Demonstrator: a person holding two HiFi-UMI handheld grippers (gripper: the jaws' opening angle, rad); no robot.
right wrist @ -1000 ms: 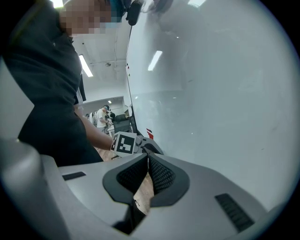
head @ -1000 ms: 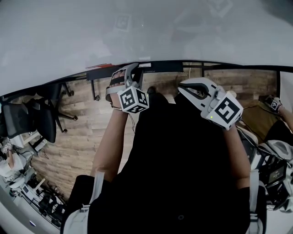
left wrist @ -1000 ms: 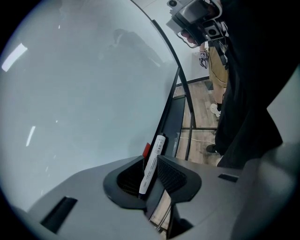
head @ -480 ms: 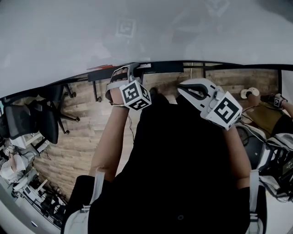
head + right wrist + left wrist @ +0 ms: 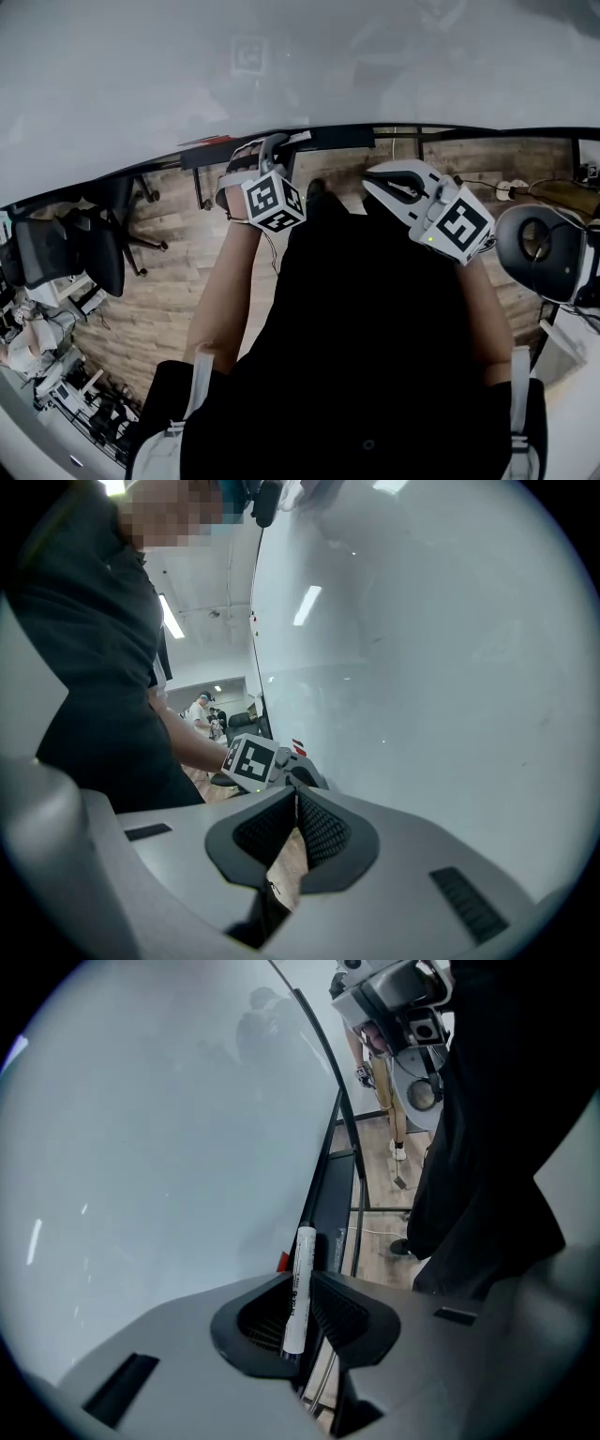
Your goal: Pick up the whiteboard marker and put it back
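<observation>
In the left gripper view a white whiteboard marker (image 5: 298, 1288) with dark print stands between the two dark pads, and my left gripper (image 5: 300, 1309) is shut on it. Its tip points up along the whiteboard (image 5: 159, 1147), next to the dark tray (image 5: 330, 1199) under the board. In the head view the left gripper (image 5: 269, 155) is up at the tray (image 5: 337, 137); I cannot make out the marker there. My right gripper (image 5: 382, 182) hangs a little lower to the right. Its pads meet with nothing between them (image 5: 295, 829).
A small red thing (image 5: 282, 1261) lies on the tray just beyond the marker; it shows too (image 5: 208, 141). Below the board are wood floor (image 5: 169, 281), office chairs (image 5: 66, 253) at the left, and a grey round chair (image 5: 544, 253) at the right.
Both grippers stay almost where they were, the left still at the tray. The view has swung a little, and a grey round chair has come in at the right edge.
</observation>
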